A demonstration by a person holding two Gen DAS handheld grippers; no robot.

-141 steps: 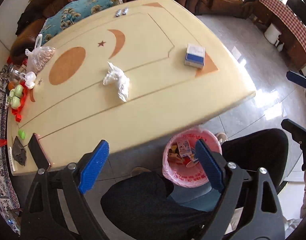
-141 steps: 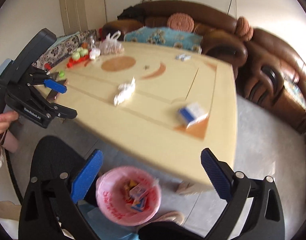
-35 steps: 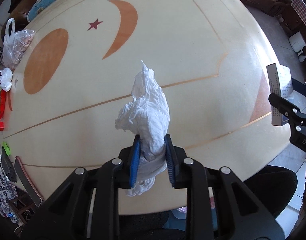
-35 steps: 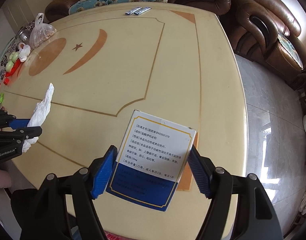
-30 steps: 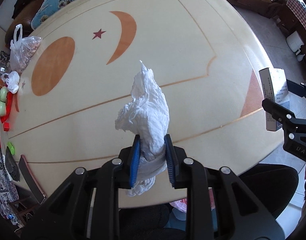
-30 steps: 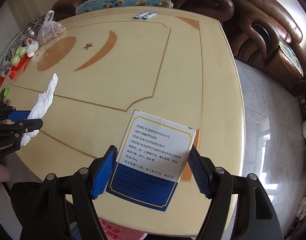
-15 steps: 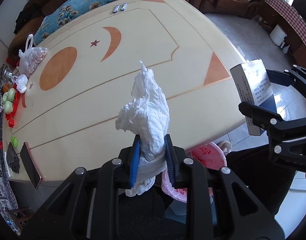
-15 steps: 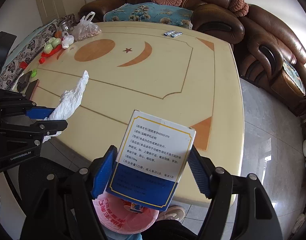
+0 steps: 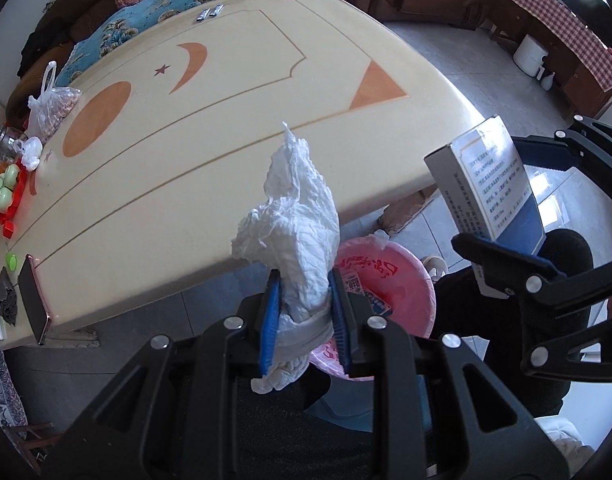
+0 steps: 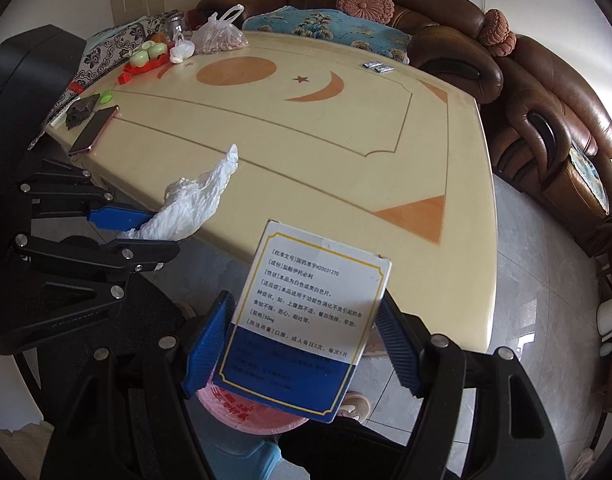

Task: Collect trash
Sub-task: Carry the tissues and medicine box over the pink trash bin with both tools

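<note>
My left gripper (image 9: 304,312) is shut on a crumpled white tissue (image 9: 294,236), held off the table's near edge and just above a pink-lined trash bin (image 9: 402,276) on the floor. In the right wrist view the tissue (image 10: 194,204) and the left gripper (image 10: 142,232) show at the left. My right gripper (image 10: 306,344) is shut on a white and blue medicine box (image 10: 306,320), which hides most of the pink bin (image 10: 246,412) below it. From the left wrist view the box (image 9: 490,180) and right gripper (image 9: 546,208) hang beside the bin, past the table's corner.
The cream table (image 9: 226,120) carries a phone (image 9: 32,300), a bag of nuts (image 9: 50,108), green and red items (image 9: 8,188) and two small packets (image 9: 210,12). A person's dark-clothed legs (image 9: 562,272) flank the bin. Brown sofas (image 10: 546,92) stand behind.
Both grippers have drawn back from over the table to beyond its near edge, carrying the tissue and the box. The pink bin has come into view beneath them.
</note>
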